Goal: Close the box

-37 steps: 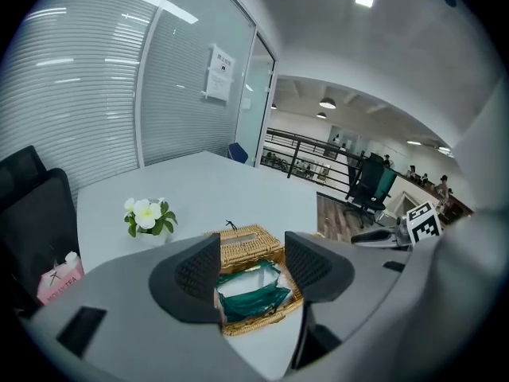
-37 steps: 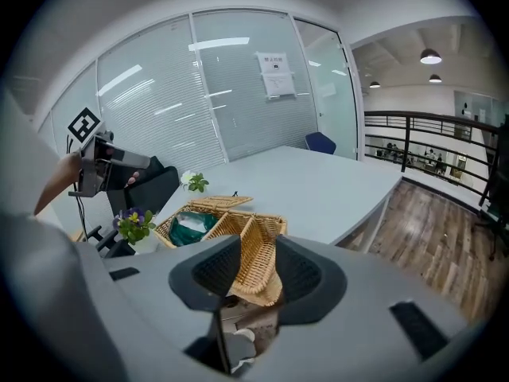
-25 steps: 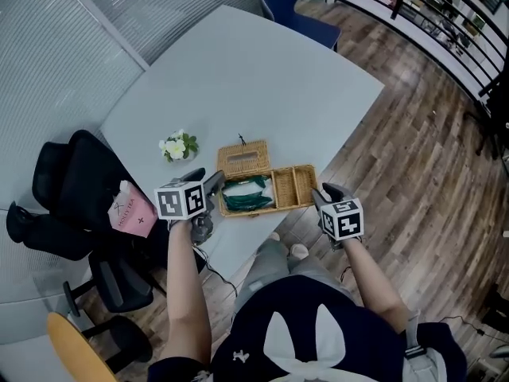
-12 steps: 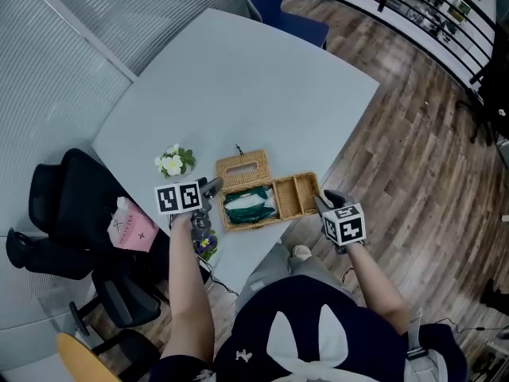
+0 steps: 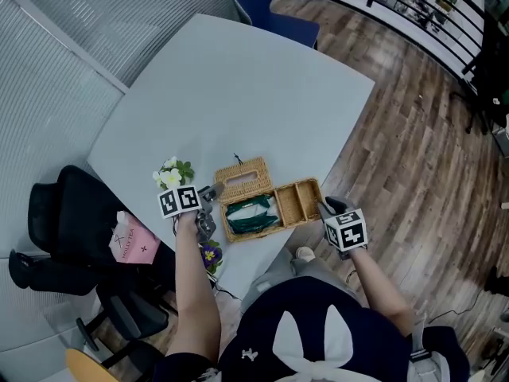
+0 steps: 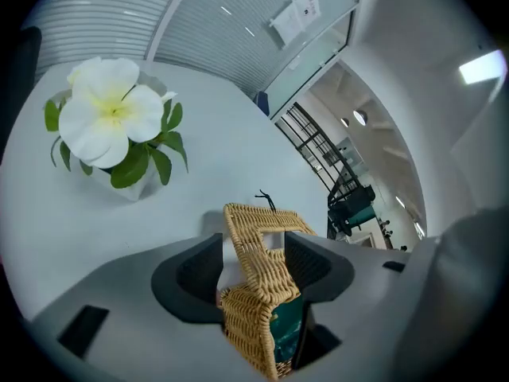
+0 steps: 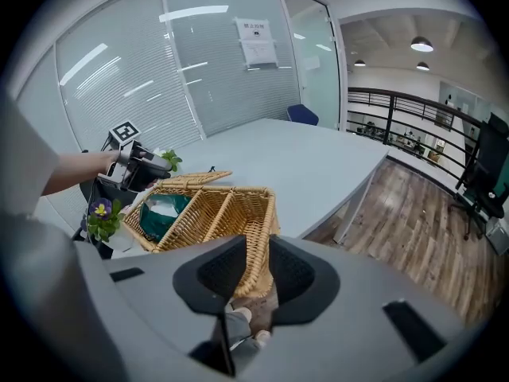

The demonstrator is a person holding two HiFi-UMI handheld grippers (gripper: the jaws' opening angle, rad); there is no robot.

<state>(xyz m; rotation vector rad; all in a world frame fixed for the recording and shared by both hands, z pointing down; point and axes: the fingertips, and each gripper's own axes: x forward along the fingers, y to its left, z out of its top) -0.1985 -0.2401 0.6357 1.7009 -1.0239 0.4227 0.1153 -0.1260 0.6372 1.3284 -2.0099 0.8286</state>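
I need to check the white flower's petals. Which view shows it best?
The left gripper view: the white flower sits close at upper left, petals and leaves sharp. The head view shows it small from above, left of the box. The right gripper view gives only a tiny, far glimpse.

Wood floor (image 5: 413, 157), glass wall (image 7: 231, 62) w/ blinds (image 7: 103, 86)

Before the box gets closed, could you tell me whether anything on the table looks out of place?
The wicker box sits skewed at the near edge of the table, one end seemingly overhanging it, so it could tip. Its lid lies thrown back. Nothing looks spilled or damaged.
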